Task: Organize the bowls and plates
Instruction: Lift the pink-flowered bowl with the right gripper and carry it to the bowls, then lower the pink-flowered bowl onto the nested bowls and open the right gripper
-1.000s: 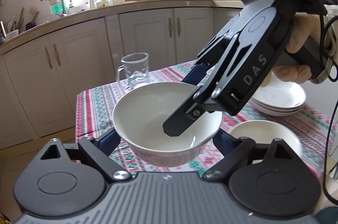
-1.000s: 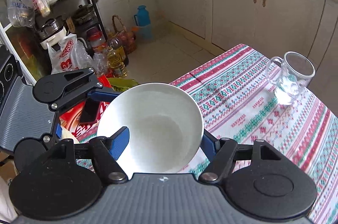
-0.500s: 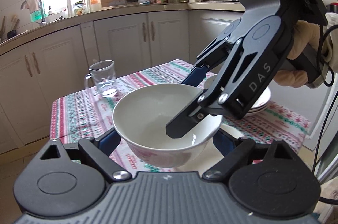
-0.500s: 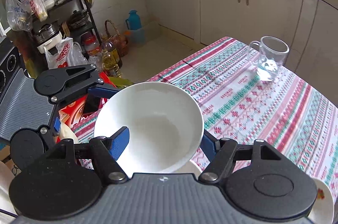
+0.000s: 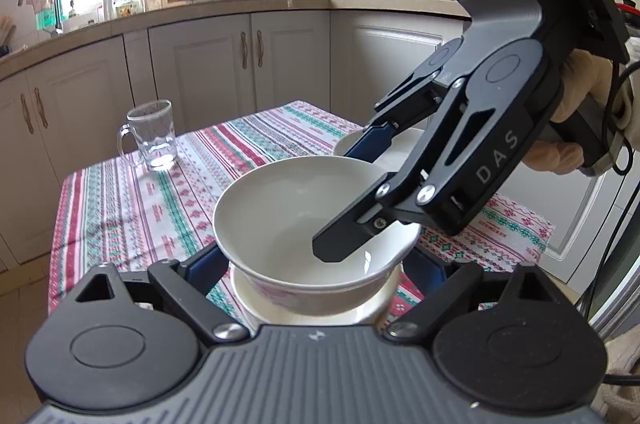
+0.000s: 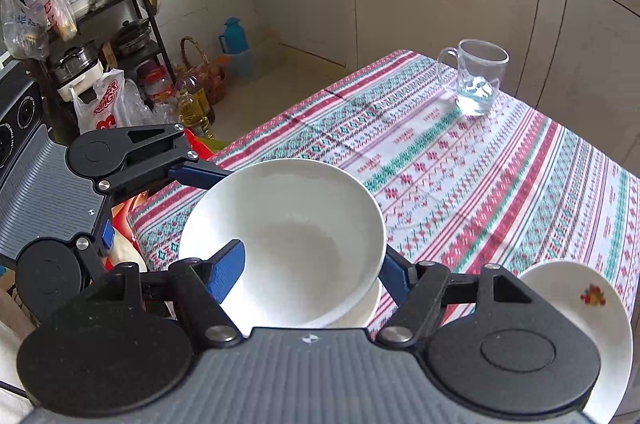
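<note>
While both jaws stand part open, left gripper [image 5: 312, 260] cradles white bowl [image 5: 296, 224], right gripper [image 6: 308, 272] pinches its rim.

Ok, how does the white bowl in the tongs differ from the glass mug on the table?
The white bowl is opaque; the glass mug is see-through. The bowl is wide, shallow and has no handle; the mug is tall, narrow and has one. The bowl is gripped by the left tongs; the mug stands free on the tablecloth. Both are upright, mouth up.
</note>
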### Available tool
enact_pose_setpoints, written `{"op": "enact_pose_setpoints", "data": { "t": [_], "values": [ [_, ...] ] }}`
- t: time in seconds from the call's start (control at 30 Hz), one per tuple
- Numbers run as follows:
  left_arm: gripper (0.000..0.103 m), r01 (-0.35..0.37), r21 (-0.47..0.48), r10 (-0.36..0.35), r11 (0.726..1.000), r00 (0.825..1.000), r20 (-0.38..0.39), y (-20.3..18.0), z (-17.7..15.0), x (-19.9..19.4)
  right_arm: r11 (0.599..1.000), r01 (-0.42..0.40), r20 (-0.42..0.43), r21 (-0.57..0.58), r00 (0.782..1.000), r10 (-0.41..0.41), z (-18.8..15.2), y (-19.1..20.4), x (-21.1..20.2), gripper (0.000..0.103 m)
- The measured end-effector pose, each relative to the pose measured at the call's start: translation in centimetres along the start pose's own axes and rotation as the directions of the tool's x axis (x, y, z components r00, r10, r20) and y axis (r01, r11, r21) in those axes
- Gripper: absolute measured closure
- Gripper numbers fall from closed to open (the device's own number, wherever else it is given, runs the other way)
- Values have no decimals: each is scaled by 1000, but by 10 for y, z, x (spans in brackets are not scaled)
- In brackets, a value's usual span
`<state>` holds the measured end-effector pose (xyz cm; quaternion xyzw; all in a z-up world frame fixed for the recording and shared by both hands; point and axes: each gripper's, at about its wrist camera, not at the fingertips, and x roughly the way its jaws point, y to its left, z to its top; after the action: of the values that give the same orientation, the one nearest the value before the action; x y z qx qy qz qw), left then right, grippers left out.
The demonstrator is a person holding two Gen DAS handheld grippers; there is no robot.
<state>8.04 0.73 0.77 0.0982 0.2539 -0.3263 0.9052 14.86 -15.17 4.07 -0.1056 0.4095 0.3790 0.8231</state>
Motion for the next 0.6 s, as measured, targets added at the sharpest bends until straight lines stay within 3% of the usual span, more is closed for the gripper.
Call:
{"op": "enact_pose_setpoints", "data": {
  "t": [0.6],
  "values": [
    [10, 14, -29, -15, 999, 1000, -26, 4, -7, 5, 999, -4, -10, 37, 1000, 5, -11, -1, 13, 25]
  ]
}}
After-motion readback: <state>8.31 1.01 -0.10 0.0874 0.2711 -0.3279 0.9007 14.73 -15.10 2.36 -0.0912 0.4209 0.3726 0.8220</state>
